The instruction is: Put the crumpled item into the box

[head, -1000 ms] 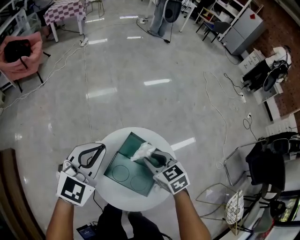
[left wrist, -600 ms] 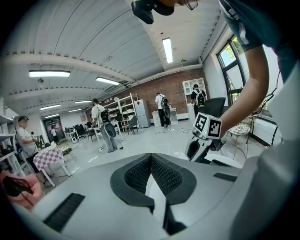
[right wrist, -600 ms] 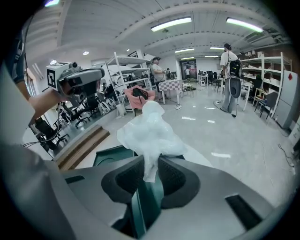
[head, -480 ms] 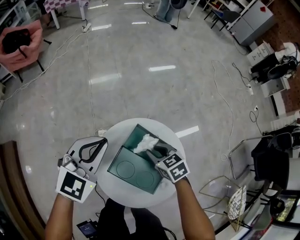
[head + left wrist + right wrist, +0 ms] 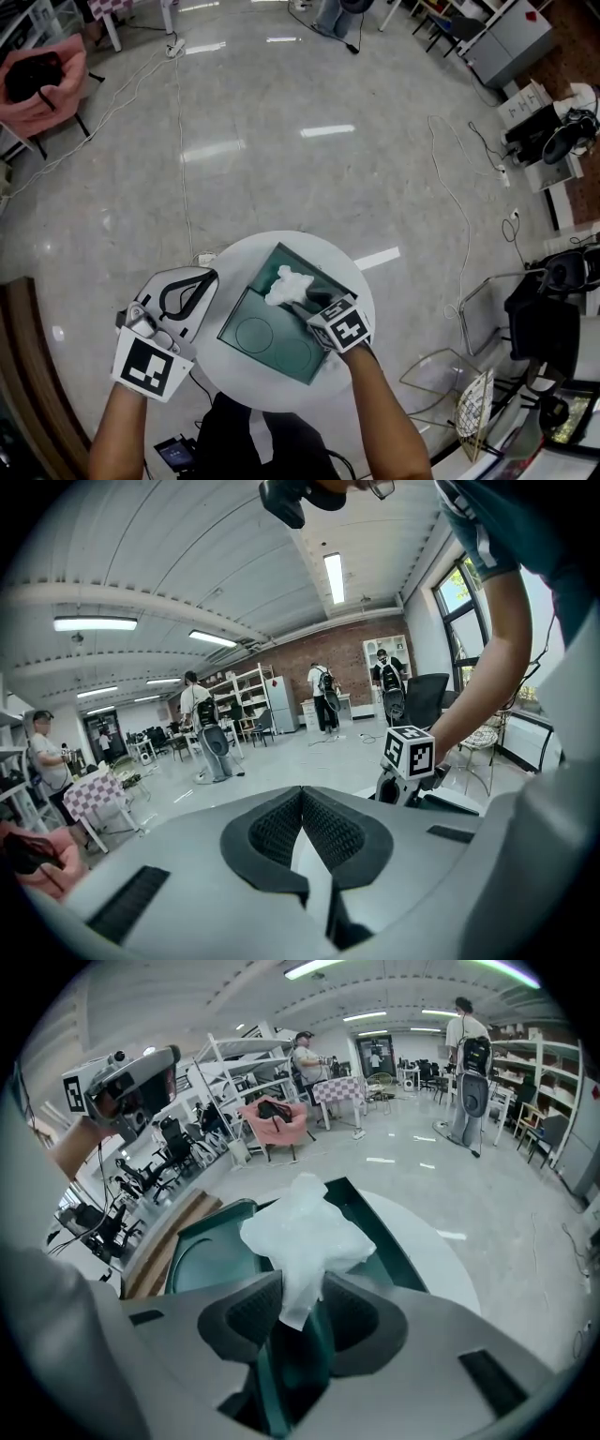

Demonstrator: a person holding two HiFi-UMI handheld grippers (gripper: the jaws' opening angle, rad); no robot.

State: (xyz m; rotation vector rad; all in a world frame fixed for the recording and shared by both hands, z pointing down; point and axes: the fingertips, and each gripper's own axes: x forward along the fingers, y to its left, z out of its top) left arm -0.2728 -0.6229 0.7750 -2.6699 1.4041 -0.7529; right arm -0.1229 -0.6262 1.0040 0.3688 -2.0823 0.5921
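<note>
A crumpled white tissue (image 5: 287, 281) sits in the open part of a dark green box (image 5: 322, 274) on a round white table (image 5: 228, 373). The box's lid (image 5: 267, 339) lies flat toward me. My right gripper (image 5: 299, 304) points steeply down into the box. In the right gripper view the tissue (image 5: 305, 1232) has its tail hanging between the jaws of the right gripper (image 5: 302, 1290), which have just been opening and stand apart from it. My left gripper (image 5: 208, 278) hovers at the table's left edge, shut and holding nothing (image 5: 302, 791).
Cables (image 5: 178, 150) trail over the glossy floor beyond the table. A pink chair (image 5: 37, 89) stands far left, a wire chair (image 5: 464, 394) close on the right. A wooden edge (image 5: 169, 1241) runs by the table. People stand among distant shelves and desks.
My right gripper has come down with the tissue from above the box into it, and its jaws have parted. The left gripper has sunk a little beside the table.
</note>
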